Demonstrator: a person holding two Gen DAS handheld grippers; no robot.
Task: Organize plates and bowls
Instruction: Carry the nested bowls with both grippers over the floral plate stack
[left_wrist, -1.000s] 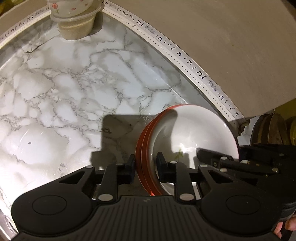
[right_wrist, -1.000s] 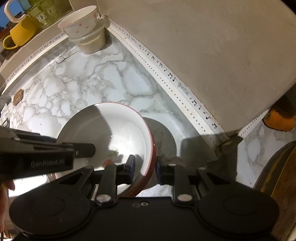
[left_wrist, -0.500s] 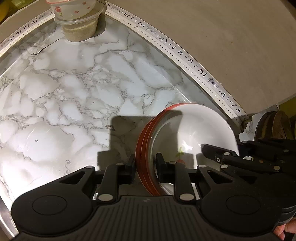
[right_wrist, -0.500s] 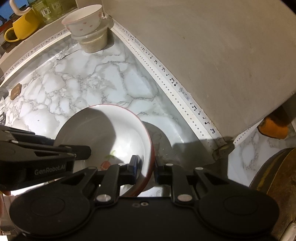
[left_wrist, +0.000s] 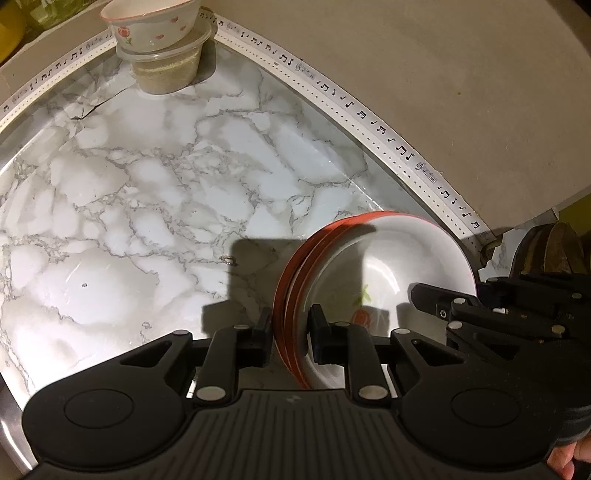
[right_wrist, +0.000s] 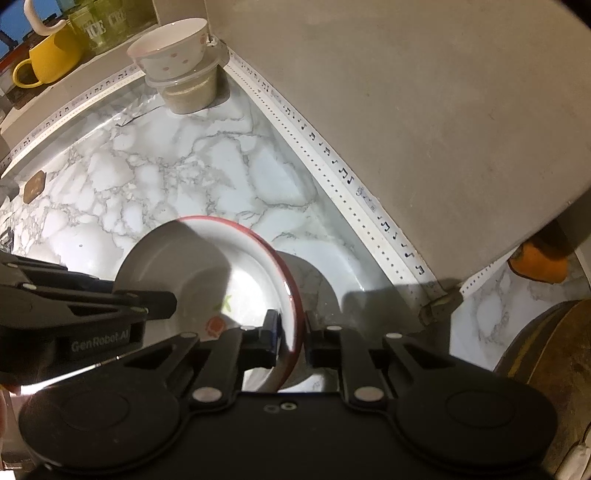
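Glossy glazed ceramic plates (left_wrist: 388, 266), white inside with a red rim, catch the light. The counter (left_wrist: 147, 192) is smooth, shiny marble-pattern film, creased and torn near the tub (left_wrist: 168, 72), which is clear thin plastic holding a grainy beige fill. On it sits a glossy ceramic bowl (left_wrist: 151, 22) with red flower prints. The wall (left_wrist: 443, 92) looks matt, slightly rough plaster, edged with a paper-like strip (left_wrist: 369, 122) printed with notes. Both the left gripper (left_wrist: 290, 332) and right gripper (right_wrist: 291, 336) are matt black plastic with small metal screw heads. The mug (right_wrist: 51, 59) is glossy yellow ceramic
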